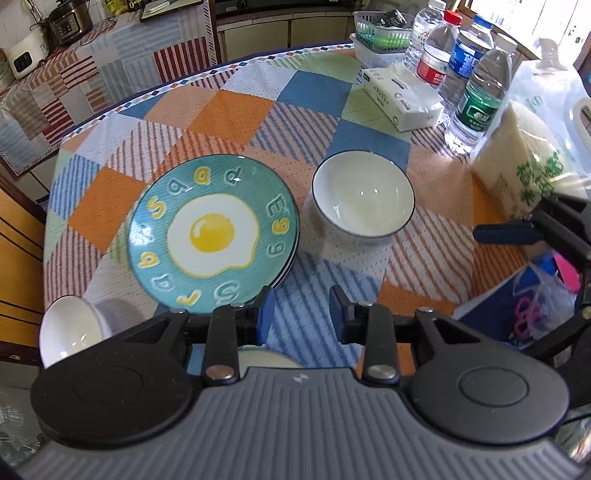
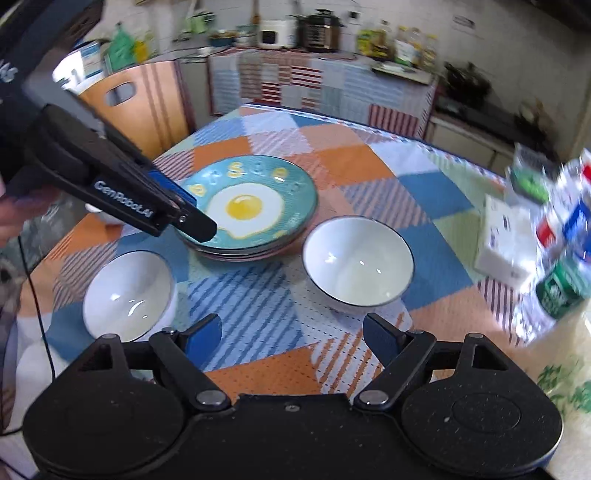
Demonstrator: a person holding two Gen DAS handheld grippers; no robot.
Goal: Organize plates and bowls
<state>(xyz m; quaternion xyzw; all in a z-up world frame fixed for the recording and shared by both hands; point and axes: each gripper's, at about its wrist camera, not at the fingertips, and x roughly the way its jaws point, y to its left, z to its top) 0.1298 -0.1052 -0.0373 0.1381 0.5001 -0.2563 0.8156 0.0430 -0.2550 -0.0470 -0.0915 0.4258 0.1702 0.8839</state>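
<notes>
A stack of teal plates with a fried-egg picture (image 1: 212, 236) (image 2: 251, 206) lies on the checked tablecloth. A white bowl with a dark rim (image 1: 364, 194) (image 2: 358, 256) stands right of the stack. A second white bowl (image 1: 70, 326) (image 2: 129, 295) stands at the near left. My left gripper (image 1: 301, 314) is open and empty, just in front of the plates; it shows in the right wrist view (image 2: 192, 210) over the stack's left edge. My right gripper (image 2: 293, 336) is open and empty, near the dark-rimmed bowl; one of its fingers (image 1: 502, 233) shows in the left wrist view.
Several water bottles (image 1: 476, 99) and a tissue pack (image 1: 402, 99) stand at the table's far right, with a green basket (image 1: 384, 31) behind. A bag of rice (image 1: 532, 166) and a blue bag (image 1: 517, 306) lie at the right. A wooden chair (image 2: 136, 103) stands at the far left.
</notes>
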